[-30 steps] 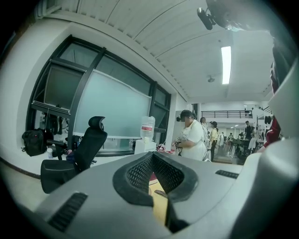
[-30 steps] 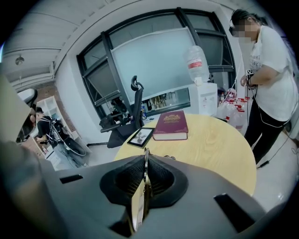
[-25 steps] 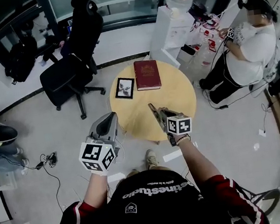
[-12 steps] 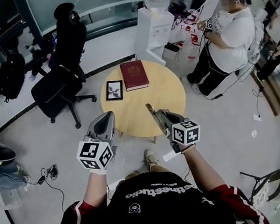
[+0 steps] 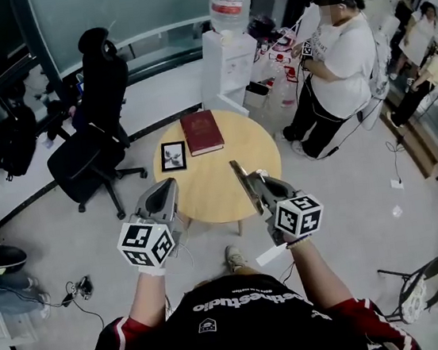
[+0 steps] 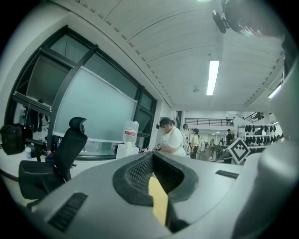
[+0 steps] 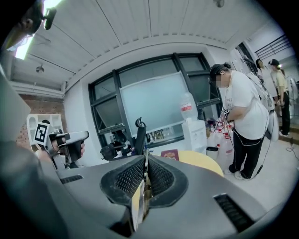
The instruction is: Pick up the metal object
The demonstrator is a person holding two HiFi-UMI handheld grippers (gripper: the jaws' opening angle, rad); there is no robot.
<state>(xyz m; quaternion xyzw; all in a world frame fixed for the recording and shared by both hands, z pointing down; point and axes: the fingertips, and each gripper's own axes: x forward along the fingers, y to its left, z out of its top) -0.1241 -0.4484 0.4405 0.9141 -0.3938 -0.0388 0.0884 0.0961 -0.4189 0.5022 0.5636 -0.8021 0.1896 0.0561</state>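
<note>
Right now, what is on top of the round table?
A red book and a small framed picture. The left claw and right claw hide bits of the table.

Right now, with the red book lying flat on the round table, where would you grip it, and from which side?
Probably its right long edge, coming in low from the right: the book lies flat, the picture frame crowds its left, and the table shows open wood on its right.

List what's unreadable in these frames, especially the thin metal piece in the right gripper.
- Thin flat metal piece: right gripper view shows only its edge between the pads; shape unknown.
- Same piece, head view: too small against the right gripper.
- Dark red hardcover book title: too small, head view.
</note>
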